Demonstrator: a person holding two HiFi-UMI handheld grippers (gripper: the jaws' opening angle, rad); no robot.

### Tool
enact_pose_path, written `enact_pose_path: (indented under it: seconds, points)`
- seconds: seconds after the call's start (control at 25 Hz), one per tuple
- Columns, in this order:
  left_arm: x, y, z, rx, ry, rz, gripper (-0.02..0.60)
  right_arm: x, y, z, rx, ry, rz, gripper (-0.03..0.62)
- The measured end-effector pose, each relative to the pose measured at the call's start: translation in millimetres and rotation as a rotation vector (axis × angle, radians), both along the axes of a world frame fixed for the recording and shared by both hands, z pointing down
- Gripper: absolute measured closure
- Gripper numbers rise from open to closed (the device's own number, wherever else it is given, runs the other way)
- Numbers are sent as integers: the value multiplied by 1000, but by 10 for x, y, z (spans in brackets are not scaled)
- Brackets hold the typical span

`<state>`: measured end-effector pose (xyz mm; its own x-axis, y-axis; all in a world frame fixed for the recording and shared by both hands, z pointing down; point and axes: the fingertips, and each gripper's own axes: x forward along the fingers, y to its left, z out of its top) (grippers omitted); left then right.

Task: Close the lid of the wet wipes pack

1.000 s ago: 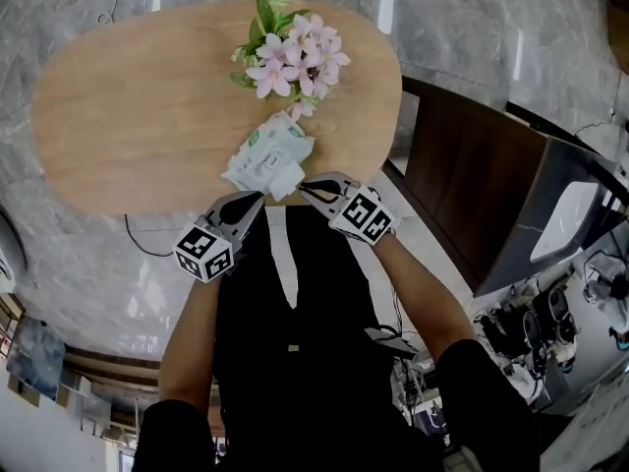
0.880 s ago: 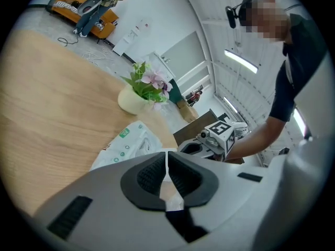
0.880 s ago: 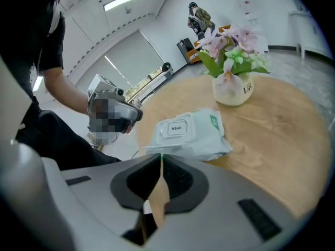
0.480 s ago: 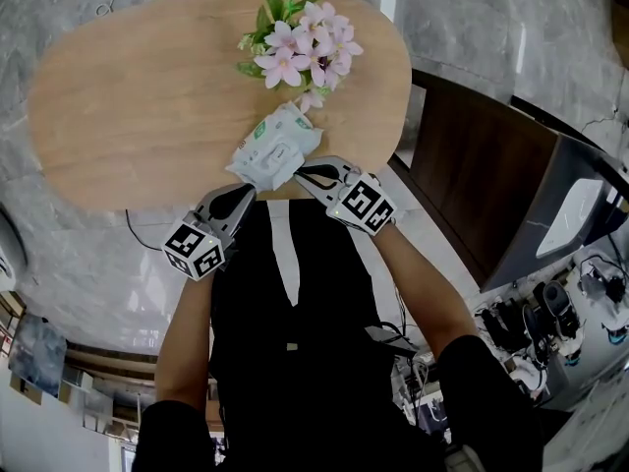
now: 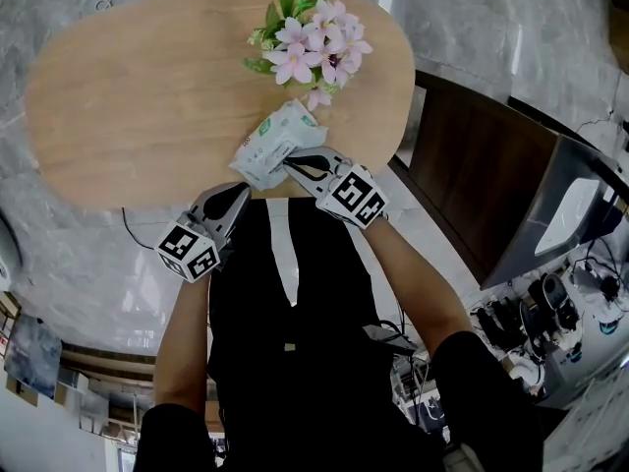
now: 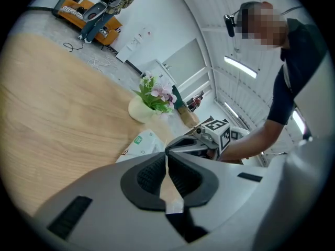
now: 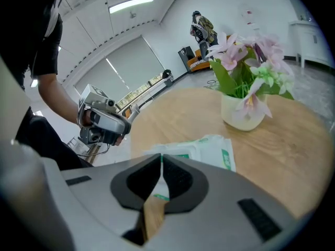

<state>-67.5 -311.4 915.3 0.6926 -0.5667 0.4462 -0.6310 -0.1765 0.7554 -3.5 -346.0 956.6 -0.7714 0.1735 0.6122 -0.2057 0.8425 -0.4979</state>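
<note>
The wet wipes pack (image 5: 277, 144) lay near the front edge of the worktop (image 5: 118, 106), just short of the flowers (image 5: 313, 52). Within the last second the right hand-held gripper (image 5: 288, 163), clenched on nothing, had advanced to the pack's near end, perhaps touching it; the lid's state was unclear. The left hand-held gripper (image 5: 242, 190), also clenched and empty, had hung back, so pressing the lid seemed imminent.

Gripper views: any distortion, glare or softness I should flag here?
Left gripper view: strong fisheye, dark corners, table edge bowed. Right gripper view: same fisheye, ceiling strip light blown out, flowers pale and slightly soft. Head view: wet wipes pack sharp, evenly lit.
</note>
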Motion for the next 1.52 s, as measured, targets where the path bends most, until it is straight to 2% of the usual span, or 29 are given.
enact_pose_path:
  seconds: [0.52,0.84,1.2,1.32,1.52]
  points:
    - [-240,74,-2,1,10,-30,555,-172,-106,195,31,88,50,580]
    - [-349,89,-8,3,18,-46,555,-214,-127,323,53,214,58,583]
    - [-484,152,-19,3,20,-70,555,-232,-107,376,67,307,37,583]
    - [-509,141,-11,7,23,-78,555,-241,-124,387,106,333,8,583]
    - [-525,118,-55,20,29,-81,555,-248,-120,388,99,336,23,583]
